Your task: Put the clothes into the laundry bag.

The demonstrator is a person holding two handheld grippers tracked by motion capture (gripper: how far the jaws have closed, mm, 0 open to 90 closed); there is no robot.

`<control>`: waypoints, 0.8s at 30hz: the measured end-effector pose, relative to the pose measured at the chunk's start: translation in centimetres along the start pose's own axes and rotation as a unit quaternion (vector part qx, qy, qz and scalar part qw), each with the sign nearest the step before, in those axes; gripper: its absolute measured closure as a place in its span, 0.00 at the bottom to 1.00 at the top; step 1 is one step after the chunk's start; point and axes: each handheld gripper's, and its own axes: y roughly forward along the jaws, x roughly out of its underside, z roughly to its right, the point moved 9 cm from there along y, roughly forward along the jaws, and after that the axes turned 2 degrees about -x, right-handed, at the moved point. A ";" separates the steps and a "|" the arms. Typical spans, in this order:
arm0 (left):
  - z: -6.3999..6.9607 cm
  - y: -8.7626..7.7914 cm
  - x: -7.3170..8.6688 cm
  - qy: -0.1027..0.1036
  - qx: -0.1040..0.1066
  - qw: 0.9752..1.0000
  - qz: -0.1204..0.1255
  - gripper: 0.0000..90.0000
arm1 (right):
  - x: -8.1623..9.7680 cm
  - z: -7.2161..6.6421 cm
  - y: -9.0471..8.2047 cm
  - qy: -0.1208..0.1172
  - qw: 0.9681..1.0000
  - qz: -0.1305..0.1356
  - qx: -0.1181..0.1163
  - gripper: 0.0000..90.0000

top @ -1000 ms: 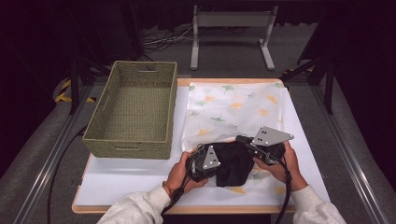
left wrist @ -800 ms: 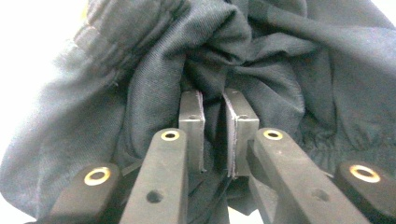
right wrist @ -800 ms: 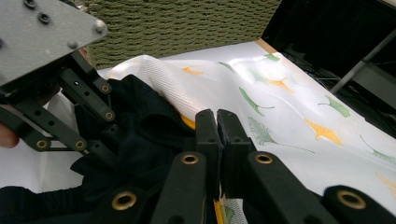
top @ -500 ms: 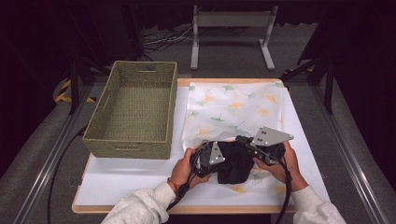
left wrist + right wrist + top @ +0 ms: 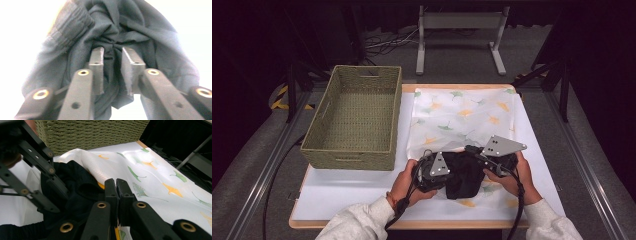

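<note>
A crumpled black cloth lies on the near end of a white sheet printed with green and orange leaves. My left gripper reaches into the cloth from the left. In the left gripper view its jaws stand a little apart, having just been opening, with a bunched fold of the black cloth loose between the pads. My right gripper rests at the cloth's upper right edge. Its pads are pressed together, the black cloth lying against the left one, and I see nothing between them.
An empty woven green basket stands on the left of the white tabletop; its wall rises beyond the leaf sheet. A grey metal stand sits on the floor behind the table. Dark rails flank both sides.
The left gripper has shifted slightly right, deeper into the black cloth. The right hand and the sheet have stayed put.
</note>
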 end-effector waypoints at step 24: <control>0.8 3.9 -0.6 0.050 0.007 0.997 -0.051 0.99 | -0.5 0.1 -0.5 0.000 1.000 0.011 0.006 0.98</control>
